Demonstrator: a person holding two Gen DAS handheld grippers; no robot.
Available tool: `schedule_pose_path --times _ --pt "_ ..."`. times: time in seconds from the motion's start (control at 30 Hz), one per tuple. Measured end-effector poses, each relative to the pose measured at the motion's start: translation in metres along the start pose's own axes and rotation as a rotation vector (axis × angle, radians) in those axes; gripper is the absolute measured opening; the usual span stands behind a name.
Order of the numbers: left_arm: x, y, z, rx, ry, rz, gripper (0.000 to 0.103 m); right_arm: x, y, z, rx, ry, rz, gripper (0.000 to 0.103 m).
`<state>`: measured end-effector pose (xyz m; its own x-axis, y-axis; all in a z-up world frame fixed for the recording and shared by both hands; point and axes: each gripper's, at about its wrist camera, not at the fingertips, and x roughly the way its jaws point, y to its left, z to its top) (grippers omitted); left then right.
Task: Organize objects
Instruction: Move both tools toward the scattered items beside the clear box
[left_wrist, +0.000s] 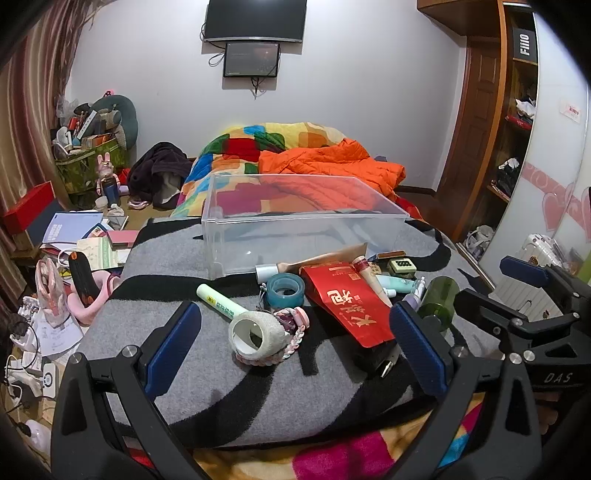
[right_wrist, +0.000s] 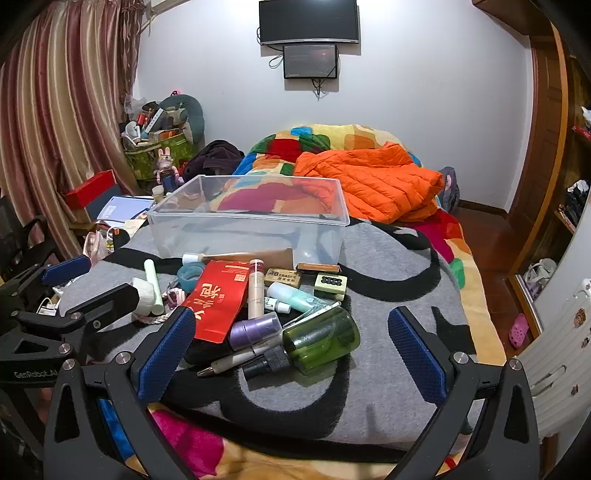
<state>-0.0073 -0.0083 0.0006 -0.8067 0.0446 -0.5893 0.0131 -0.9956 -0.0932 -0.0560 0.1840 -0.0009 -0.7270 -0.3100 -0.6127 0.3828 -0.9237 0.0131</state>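
Note:
A clear plastic bin (left_wrist: 225, 236) (right_wrist: 166, 236) stands empty on a grey and black blanket. In front of it lies a pile: a red packet (left_wrist: 347, 299) (right_wrist: 218, 299), a white bandage roll (left_wrist: 255, 332), a teal tape roll (left_wrist: 285, 290), a pale green tube (left_wrist: 216, 301), a green bottle (right_wrist: 321, 339) (left_wrist: 439, 299), a purple bottle (right_wrist: 255, 328), a pen (right_wrist: 236, 360), an eraser (right_wrist: 282, 275). My left gripper (left_wrist: 295, 339) is open around the bandage roll. My right gripper (right_wrist: 291, 347) is open around the green bottle.
An orange jacket (right_wrist: 373, 181) and a patchwork quilt (left_wrist: 236, 147) lie behind the bin. Clutter, papers and a red box (left_wrist: 26, 210) fill the floor at left. A wardrobe (left_wrist: 517, 110) and white suitcase (right_wrist: 554, 354) stand at right.

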Motion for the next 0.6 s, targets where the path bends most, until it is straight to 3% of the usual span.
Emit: schedule_pose_path --times 0.6 --pt "-0.0053 -0.0014 0.0016 -0.004 -0.006 -0.005 0.103 0.0039 -0.0022 -0.0007 0.008 0.018 0.007 0.103"
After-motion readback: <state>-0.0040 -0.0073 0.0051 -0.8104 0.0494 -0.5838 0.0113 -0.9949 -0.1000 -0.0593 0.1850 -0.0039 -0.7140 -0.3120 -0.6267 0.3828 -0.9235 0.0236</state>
